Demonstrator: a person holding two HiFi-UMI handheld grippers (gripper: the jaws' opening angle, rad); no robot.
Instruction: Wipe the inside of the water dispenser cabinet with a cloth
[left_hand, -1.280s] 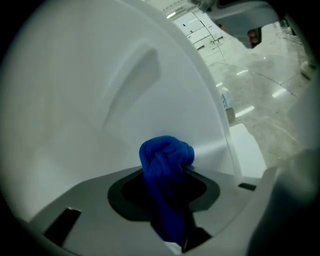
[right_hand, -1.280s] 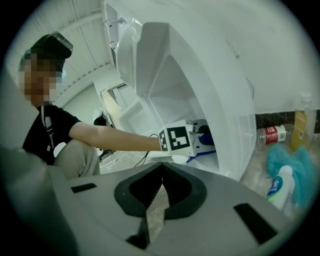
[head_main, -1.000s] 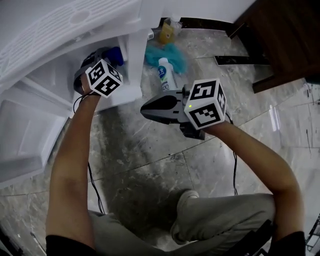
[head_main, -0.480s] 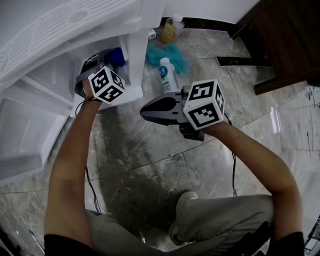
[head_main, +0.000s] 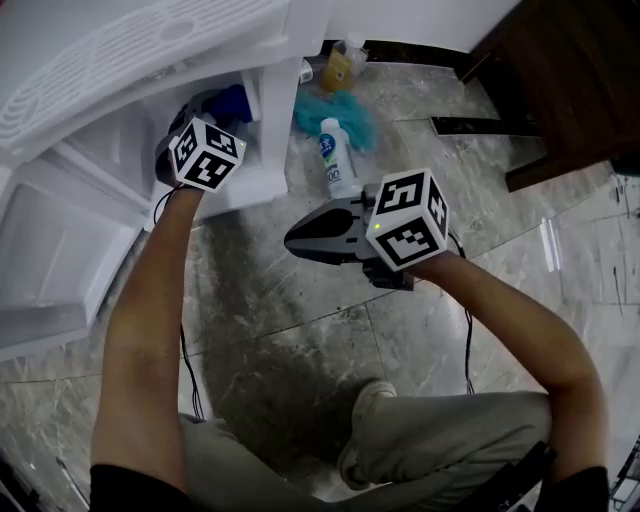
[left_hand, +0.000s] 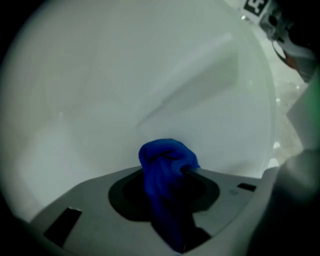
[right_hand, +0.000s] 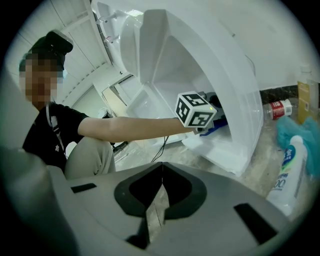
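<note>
Left gripper (left_hand: 176, 172): jaws clamped on a bunched blue cloth (left_hand: 162, 160), positioned inside the white water dispenser cabinet (head_main: 268, 110). Whether the cloth contacts the inner wall cannot be determined. Right gripper (right_hand: 161, 167): jaws together, nothing between them, held over the marble floor (head_main: 300, 330) outside the cabinet. A white bottle (head_main: 335, 160) lies on the floor just beside the cabinet.

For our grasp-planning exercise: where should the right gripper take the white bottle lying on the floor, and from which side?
Likely mid-body, from above, jaws across its width: the white bottle lies flat, both sides clear. The right gripper, shut, must open first.
</note>
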